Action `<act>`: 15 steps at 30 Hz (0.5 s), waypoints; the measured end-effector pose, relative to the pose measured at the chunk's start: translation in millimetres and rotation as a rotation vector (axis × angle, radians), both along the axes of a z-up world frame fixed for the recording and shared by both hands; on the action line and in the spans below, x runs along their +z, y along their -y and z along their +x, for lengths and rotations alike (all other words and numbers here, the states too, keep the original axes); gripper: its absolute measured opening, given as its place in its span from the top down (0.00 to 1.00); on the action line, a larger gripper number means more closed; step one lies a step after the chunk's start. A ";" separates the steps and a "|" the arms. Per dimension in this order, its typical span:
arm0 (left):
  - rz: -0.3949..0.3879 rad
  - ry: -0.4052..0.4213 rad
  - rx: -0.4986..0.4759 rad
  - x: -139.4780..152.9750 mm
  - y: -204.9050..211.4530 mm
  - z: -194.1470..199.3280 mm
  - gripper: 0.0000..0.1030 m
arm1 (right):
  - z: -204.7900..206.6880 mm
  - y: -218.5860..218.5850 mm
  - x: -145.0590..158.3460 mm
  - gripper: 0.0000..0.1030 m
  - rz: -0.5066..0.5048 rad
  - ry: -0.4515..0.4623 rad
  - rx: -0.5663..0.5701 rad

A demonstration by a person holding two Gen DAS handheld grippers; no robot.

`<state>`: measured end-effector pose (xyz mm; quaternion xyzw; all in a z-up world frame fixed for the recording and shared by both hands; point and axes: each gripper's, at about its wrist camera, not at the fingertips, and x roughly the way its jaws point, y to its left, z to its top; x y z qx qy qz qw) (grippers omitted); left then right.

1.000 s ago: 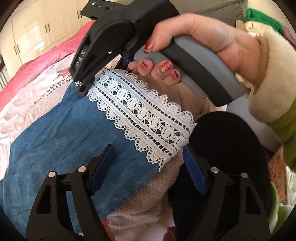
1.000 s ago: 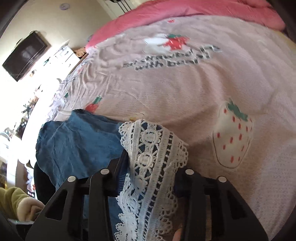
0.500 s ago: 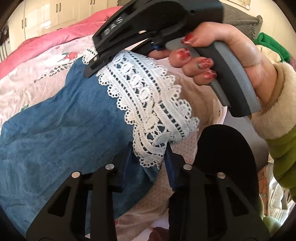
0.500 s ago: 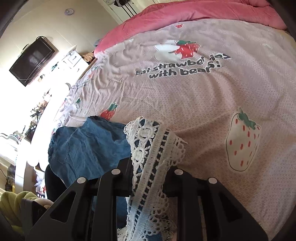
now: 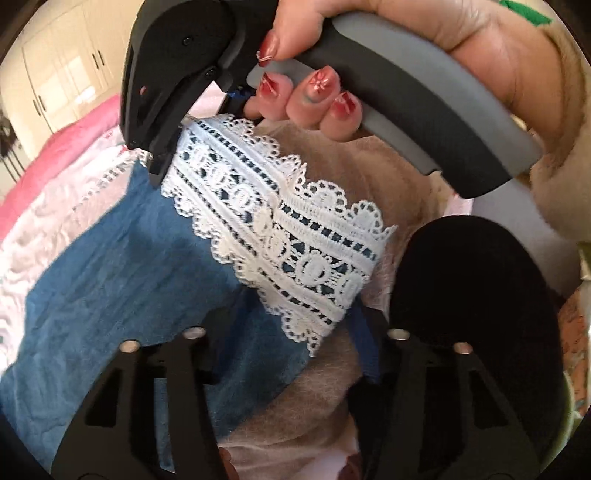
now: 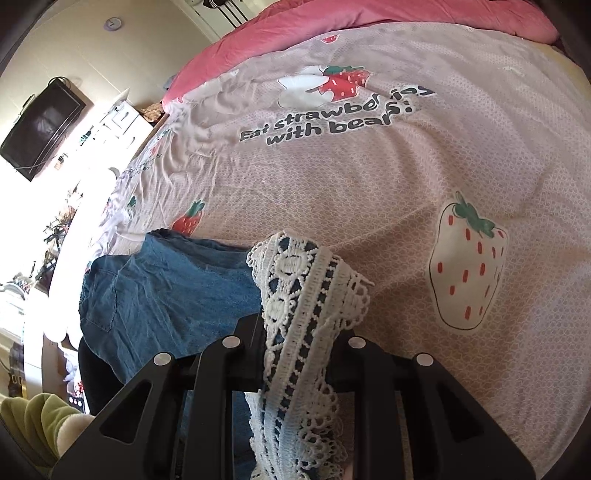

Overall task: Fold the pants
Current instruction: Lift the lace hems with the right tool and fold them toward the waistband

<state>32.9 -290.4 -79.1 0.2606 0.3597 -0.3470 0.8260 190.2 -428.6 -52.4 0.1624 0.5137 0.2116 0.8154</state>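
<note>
Gripping right tool (image 6: 297, 345) angled down, hand (image 5: 424, 59).

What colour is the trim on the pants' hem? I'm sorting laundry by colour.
White openwork lace trim over blue denim pants; clearest in the left wrist view.

We see the pants (image 6: 166, 291) lying on the bedspread (image 6: 388, 192), their lace hem (image 6: 306, 314) raised at the near end. The right gripper (image 6: 295, 343) holds one end of the hem; the other end sits between the left gripper (image 5: 291, 332) fingers. A quilt (image 6: 332, 26) lies behind.
</note>
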 end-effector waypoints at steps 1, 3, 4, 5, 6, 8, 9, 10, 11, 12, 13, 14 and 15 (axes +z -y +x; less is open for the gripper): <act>-0.002 0.003 -0.001 0.9 -1.9 -1.3 0.74 | -0.3 0.1 0.1 0.80 0.002 0.000 -0.001; -0.023 -0.018 0.004 5.8 -7.8 0.5 0.86 | -0.8 0.1 1.1 0.80 0.002 0.002 -0.004; -0.040 -0.030 0.005 9.2 -11.6 1.7 0.92 | -1.2 0.0 2.1 0.80 0.003 0.003 -0.007; -0.054 -0.041 0.006 11.8 -14.5 2.2 0.93 | -2.0 -0.4 3.4 0.80 0.003 0.004 -0.011; -0.070 -0.050 0.007 14.7 -18.2 2.5 0.94 | -2.6 -1.3 5.4 0.80 0.002 0.006 -0.012; -0.100 -0.061 0.006 20.5 -26.3 1.9 0.94 | -4.3 -3.9 10.7 0.80 -0.003 0.013 -0.014; -0.121 -0.069 0.009 24.5 -32.4 1.7 0.94 | -4.8 -5.6 13.6 0.80 -0.006 0.016 -0.013; -0.139 -0.075 0.012 28.0 -37.6 2.2 0.94 | -5.6 -7.7 17.1 0.80 -0.011 0.020 -0.013; -0.153 -0.079 0.016 30.3 -41.5 3.5 0.94 | -6.4 -10.4 21.2 0.80 -0.018 0.025 -0.012; -0.174 -0.087 0.023 34.5 -47.8 3.9 0.94 | -6.6 -12.7 24.1 0.80 -0.022 0.028 -0.013; -0.192 -0.093 0.030 38.4 -53.5 5.2 0.94 | -6.5 -15.9 27.8 0.80 -0.026 0.032 -0.013; -0.210 -0.099 0.039 41.5 -59.7 6.8 0.94 | -6.4 -19.7 31.3 0.80 -0.031 0.036 -0.013; -0.232 -0.110 0.050 45.5 -68.1 9.1 0.94 | -6.1 -25.4 35.7 0.80 -0.039 0.039 -0.013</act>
